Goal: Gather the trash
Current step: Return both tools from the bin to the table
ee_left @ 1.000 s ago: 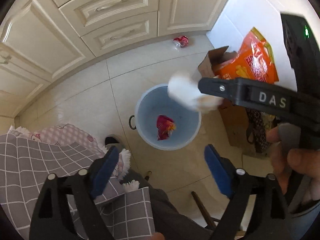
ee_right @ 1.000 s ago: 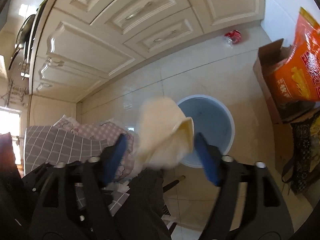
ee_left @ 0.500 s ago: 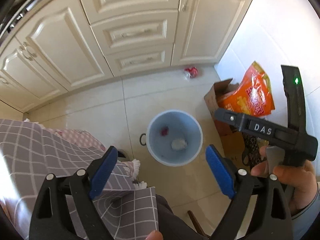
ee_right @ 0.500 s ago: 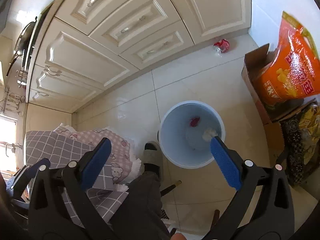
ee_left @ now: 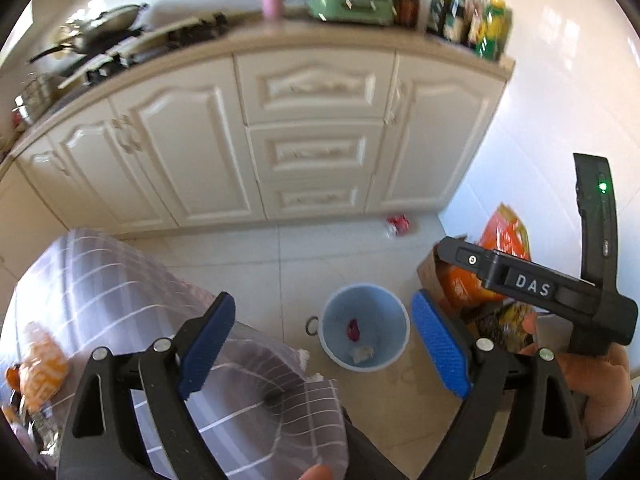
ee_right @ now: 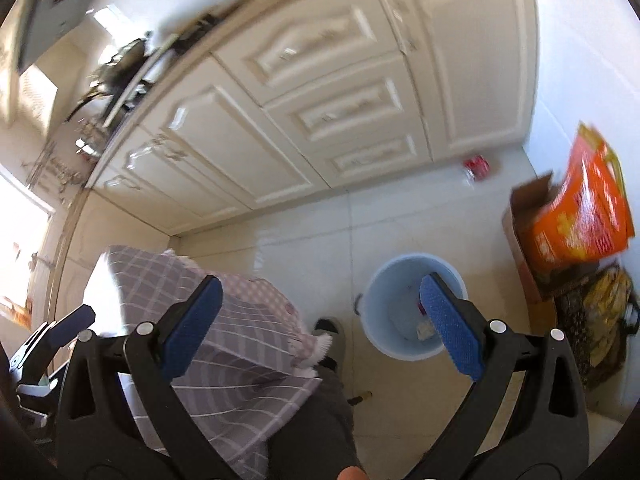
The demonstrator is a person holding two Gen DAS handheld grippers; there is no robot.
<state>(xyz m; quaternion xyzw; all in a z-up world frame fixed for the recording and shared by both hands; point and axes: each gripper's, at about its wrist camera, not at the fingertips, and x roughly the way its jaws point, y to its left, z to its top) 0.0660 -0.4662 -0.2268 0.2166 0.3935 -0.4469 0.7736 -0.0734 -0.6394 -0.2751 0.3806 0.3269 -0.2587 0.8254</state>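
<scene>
Bin (ee_left: 336, 344) between wide-open left claw (ee_left: 324, 344) pads, below.

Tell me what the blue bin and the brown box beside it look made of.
Blue bin: likely plastic, with smooth, evenly coloured matte walls and a moulded rim. Brown box: apparently cardboard, dull brown with thin open flaps.

Cream cabinets (ee_left: 312, 148) line the far wall, a pan (ee_left: 108, 26), a pink cup (ee_left: 273, 5) and bottles (ee_left: 468, 20) (all blurred) on top. A checked cloth (ee_left: 120, 304) drapes the desk above the tiled floor (ee_left: 256, 264).
</scene>
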